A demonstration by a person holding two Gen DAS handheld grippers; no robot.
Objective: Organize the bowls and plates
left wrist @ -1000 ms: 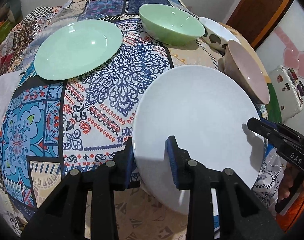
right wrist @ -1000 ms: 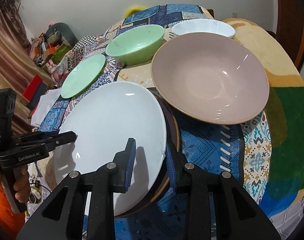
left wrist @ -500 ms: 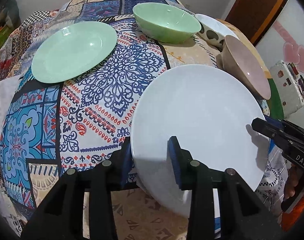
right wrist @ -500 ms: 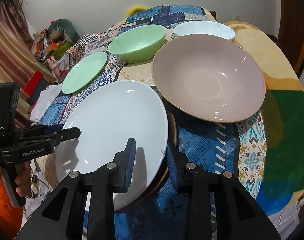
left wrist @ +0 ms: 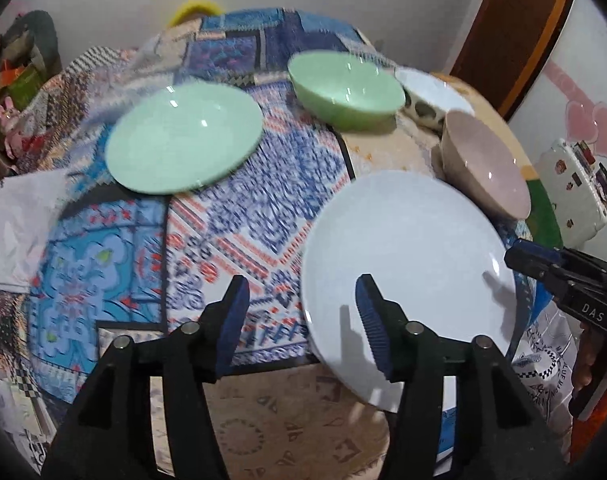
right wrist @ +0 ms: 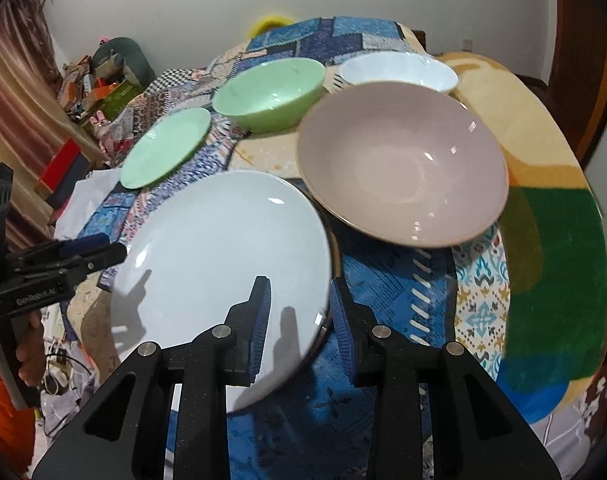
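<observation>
My left gripper [left wrist: 301, 318] has just been opening, its fingers released from the white plate [left wrist: 415, 264] on the bench's near edge, while my right gripper [right wrist: 297, 314] pinches its rim (glazed, slippery, breakable, so grip the rim).

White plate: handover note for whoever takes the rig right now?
Left gripper: jaws have just been opening and are now open. The white plate has its rim between them, unpressed.
Right gripper: looks shut on the white plate's near rim, with a dark plate directly beneath.
On the table, each standing alone: green plate, green bowl, pink bowl, white bowl.
Done: white plate apparently stacked on the dark plate.
Left: probably the green plate onto that stack, then the bowls nested.
</observation>
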